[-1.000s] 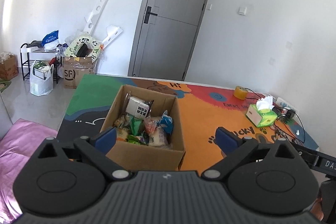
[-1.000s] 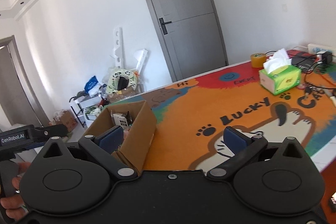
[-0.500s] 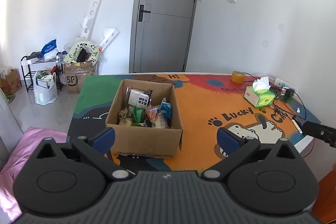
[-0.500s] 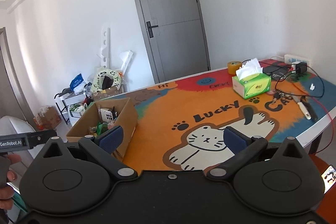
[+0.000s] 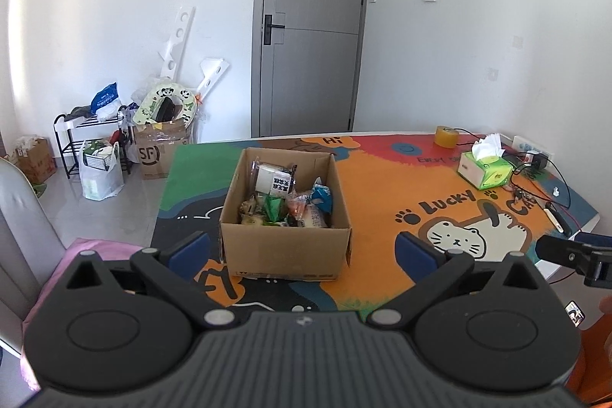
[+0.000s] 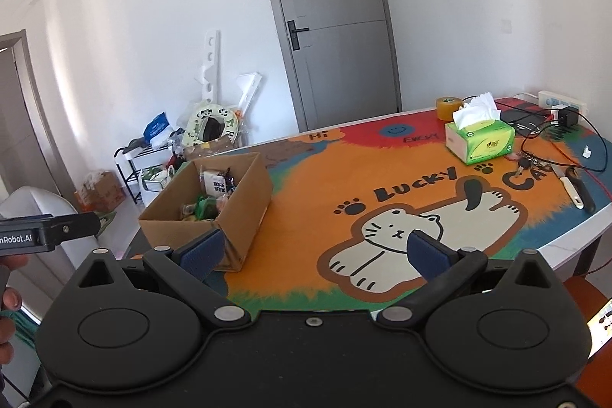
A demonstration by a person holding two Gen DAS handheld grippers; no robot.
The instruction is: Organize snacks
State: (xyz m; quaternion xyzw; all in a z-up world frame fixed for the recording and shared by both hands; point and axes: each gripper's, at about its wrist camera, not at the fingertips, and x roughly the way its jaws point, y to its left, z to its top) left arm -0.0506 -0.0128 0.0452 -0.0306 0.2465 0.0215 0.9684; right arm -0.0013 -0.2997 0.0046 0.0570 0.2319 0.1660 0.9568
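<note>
**Snack box and surrounds, both grippers idle**

Left black two-finger gripper [image 5: 302,247]: blue-padded fingers spread wide, nothing between them, held back from the table's near edge.
Right black two-finger gripper [image 6: 313,251]: fingers likewise spread, nothing held.
Open brown cardboard box [image 5: 285,247]: upright on the colourful cat-print table mat [image 5: 382,194], toward its left side.
Assorted wrapped snacks [image 5: 285,199]: piled inside the box.
Green tissue box [image 6: 480,140]: far right of the mat, well apart from the cardboard box.
Yellow tape roll [image 6: 449,108]: just beyond the tissue box.
Grey door [image 5: 311,25]: closed, behind the table.
</note>
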